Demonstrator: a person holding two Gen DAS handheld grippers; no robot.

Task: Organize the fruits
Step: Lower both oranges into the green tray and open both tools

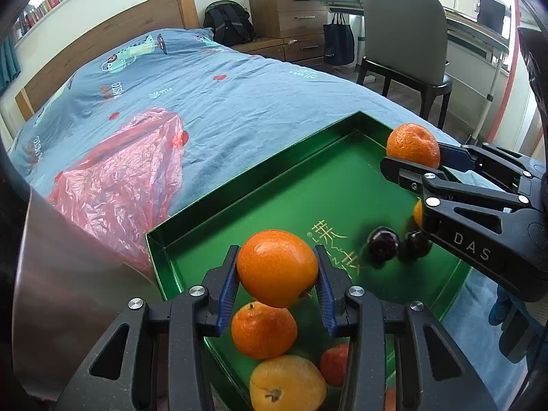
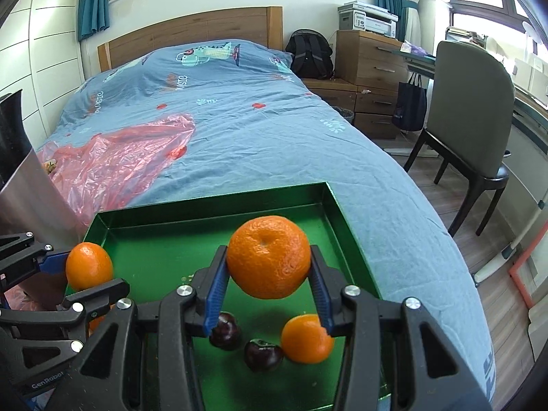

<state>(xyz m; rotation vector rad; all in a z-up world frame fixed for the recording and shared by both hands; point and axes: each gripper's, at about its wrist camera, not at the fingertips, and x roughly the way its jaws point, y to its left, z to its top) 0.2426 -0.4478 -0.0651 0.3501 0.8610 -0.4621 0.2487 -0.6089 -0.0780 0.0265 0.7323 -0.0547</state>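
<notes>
Both claws were loaded over the shallow green metal tray (image 2: 328, 202) on the blue bed cover (image 2: 239, 130). The left gripper (image 1: 276, 270) had its 2 blue-padded fingers closed on a smooth round orange (image 1: 276, 269), held clear above the tray floor. Directly beneath it lay another orange (image 1: 263, 330), a paler yellow-orange citrus (image 1: 286, 383) nearer the wrist, and a small reddish fruit (image 1: 334, 364) beside that.

The right gripper (image 2: 269, 270) pinched a bumpy-skinned mandarin (image 2: 269, 257), also lifted off the tray. Under it sat 2 dark glossy plums (image 2: 224, 330), touching or nearly so, and a small orange (image 2: 306, 339) just by its right finger.

It looked like sorting by kind. To do this step well, I judged each claw should come down over bare green floor next to fruit of the same sort, not on top of what lay below, and open only once the fruit rested, since round fruit would roll. The crumpled red plastic bag (image 1: 126, 178) lay ahead and to the left of both claws.
</notes>
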